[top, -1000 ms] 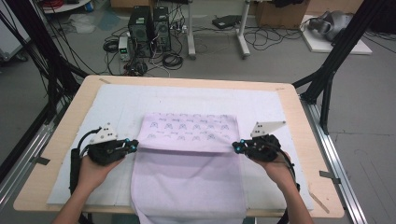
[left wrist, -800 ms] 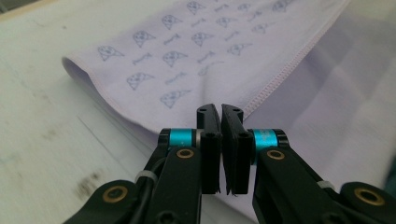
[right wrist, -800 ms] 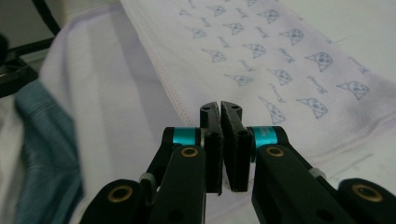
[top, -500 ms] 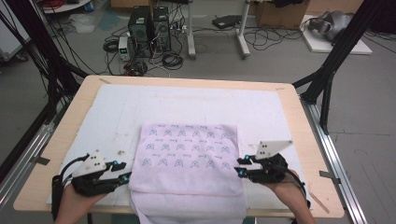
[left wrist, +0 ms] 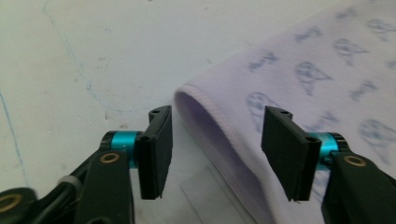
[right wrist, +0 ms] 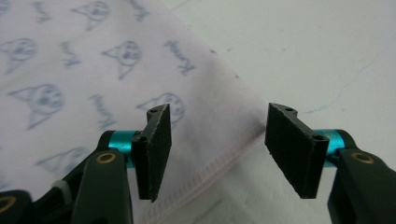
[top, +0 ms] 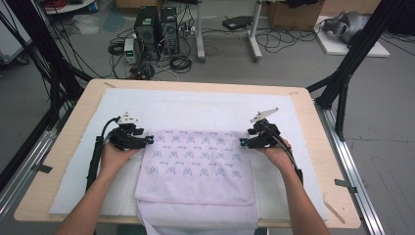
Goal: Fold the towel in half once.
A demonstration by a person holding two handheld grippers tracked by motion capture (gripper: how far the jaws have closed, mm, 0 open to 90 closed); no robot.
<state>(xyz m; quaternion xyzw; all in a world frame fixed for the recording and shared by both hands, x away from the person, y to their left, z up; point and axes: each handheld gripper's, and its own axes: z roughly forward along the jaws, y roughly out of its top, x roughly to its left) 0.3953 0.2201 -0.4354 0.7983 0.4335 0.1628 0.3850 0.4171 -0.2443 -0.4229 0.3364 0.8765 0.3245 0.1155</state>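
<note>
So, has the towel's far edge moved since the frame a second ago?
Cannot tell for certain, but hardly: the towel's far edge lies at about the same distance from the table's far rim. Its folded top layer now lies flat, with both pairs of jaws open.

Pale wooden table carries a white felt mat covering most of its top. Folded lilac towel with small printed cat faces lies on the mat, centred, toward the near edge; its lower layer hangs over the table's near edge. Left claw sits at the towel's far-left corner, right claw at the far-right corner, both low over the mat, pointing inward at each other. Left gripper view: folded towel edge lies between the parted jaws, not pinched. Right gripper view: towel hem runs between the parted jaws, untouched. Behind the table on the floor: black computer towers and cables.
</note>
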